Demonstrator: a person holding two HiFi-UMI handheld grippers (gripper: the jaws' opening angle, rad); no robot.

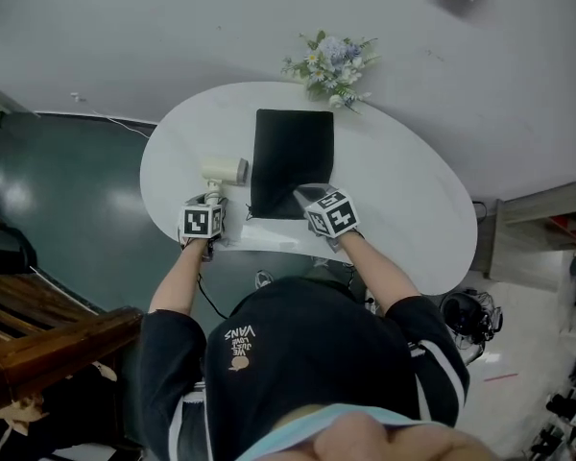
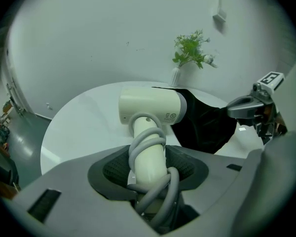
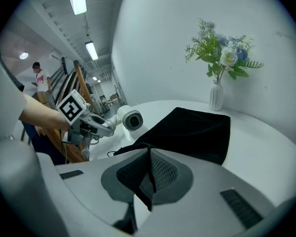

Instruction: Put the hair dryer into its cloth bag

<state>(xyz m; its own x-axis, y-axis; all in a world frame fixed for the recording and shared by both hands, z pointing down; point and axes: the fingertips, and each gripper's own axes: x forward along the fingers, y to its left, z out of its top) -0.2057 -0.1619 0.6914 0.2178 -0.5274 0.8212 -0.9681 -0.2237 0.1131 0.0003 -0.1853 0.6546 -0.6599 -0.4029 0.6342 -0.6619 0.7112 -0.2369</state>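
A cream hair dryer (image 1: 226, 169) with its grey cord wound round the handle is lifted off the white table (image 1: 403, 190), nozzle toward the black cloth bag (image 1: 291, 161). My left gripper (image 1: 211, 200) is shut on its handle; in the left gripper view the pads press the handle (image 2: 149, 169) and the dryer's head (image 2: 153, 110) sits just left of the bag (image 2: 207, 125). My right gripper (image 1: 303, 196) is shut on the bag's near edge, with a fold of black cloth pinched between the pads (image 3: 149, 177). The dryer's nozzle (image 3: 129, 119) faces the bag's raised edge.
A small vase of flowers (image 1: 334, 70) stands at the table's far edge behind the bag. A wooden bench (image 1: 48, 334) is on the floor to the left. A person (image 3: 39, 78) stands far off in the room.
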